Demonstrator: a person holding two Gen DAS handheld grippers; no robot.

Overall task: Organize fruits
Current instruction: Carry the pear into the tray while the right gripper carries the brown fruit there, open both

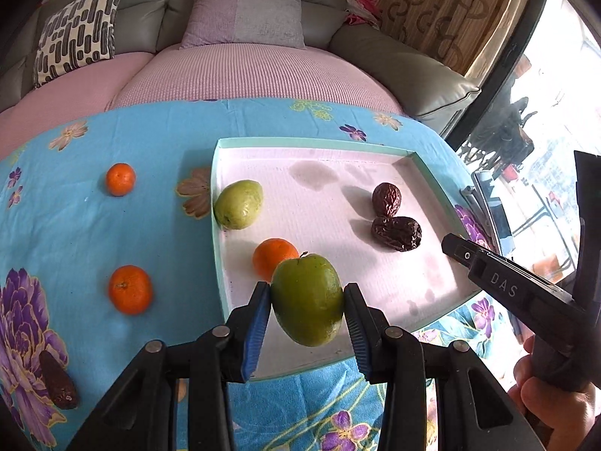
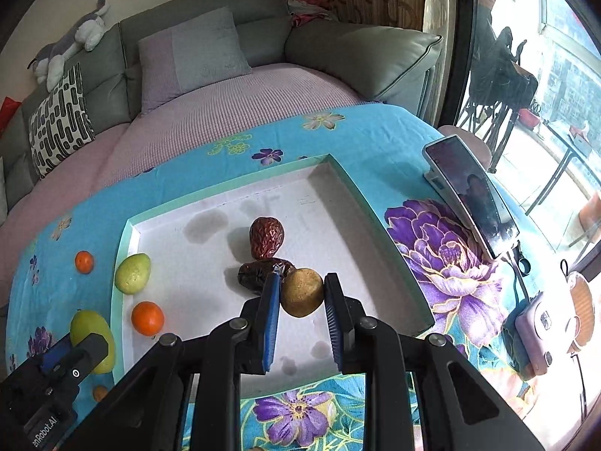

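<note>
My left gripper [image 1: 307,295] is shut on a green fruit [image 1: 308,298] and holds it over the near edge of the white tray [image 1: 319,203]. In the tray lie a pale green fruit [image 1: 238,205], an orange [image 1: 274,257] and two dark red dates [image 1: 387,199] [image 1: 396,233]. Two oranges [image 1: 120,179] [image 1: 130,289] and a date [image 1: 58,379] lie on the blue cloth to the left. My right gripper [image 2: 301,287] is shut on a brown round fruit [image 2: 302,293] above the tray [image 2: 338,233], just in front of the dates [image 2: 266,242].
The table has a blue flowered cloth [image 1: 112,233]. A phone on a stand [image 2: 469,195], a pink camera [image 2: 541,334] and a cup [image 2: 582,308] sit right of the tray. A sofa with cushions [image 1: 244,11] is behind the table.
</note>
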